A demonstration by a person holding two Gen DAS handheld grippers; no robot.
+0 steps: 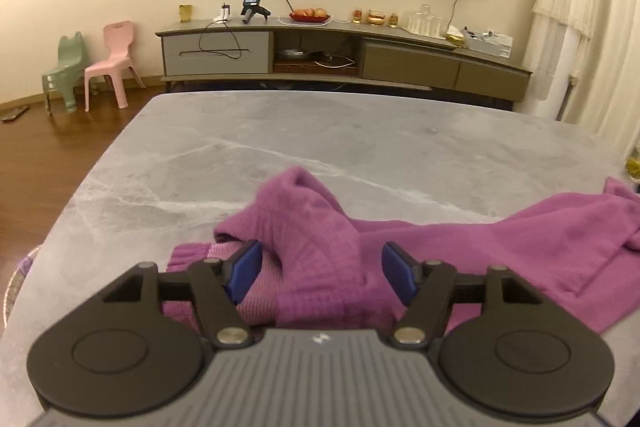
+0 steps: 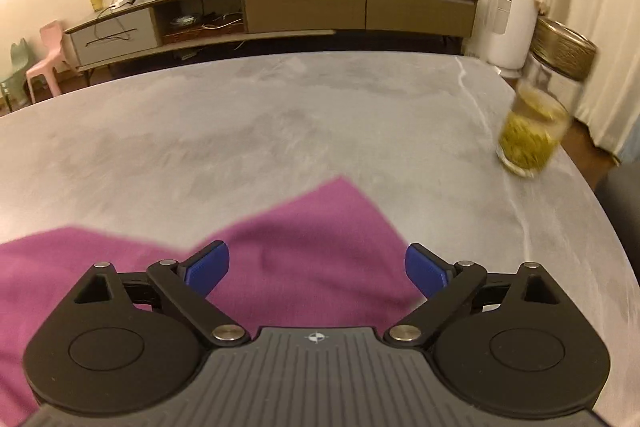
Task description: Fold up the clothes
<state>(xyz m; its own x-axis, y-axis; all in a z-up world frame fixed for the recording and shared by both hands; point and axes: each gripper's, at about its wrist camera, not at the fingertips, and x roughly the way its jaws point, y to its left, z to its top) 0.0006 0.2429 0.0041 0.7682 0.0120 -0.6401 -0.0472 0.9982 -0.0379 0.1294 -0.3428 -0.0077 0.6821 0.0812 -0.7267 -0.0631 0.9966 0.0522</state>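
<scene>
grey table (image 1: 280, 131): one purple sweater (image 1: 500, 251), one blurred glass (image 2: 530, 131), perhaps tea.

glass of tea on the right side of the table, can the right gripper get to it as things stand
Probably yes. The right gripper is open with nothing held, above the purple sweater. Bare table lies between it and the glass, which stands clear of the cloth near the table's right edge.
</scene>
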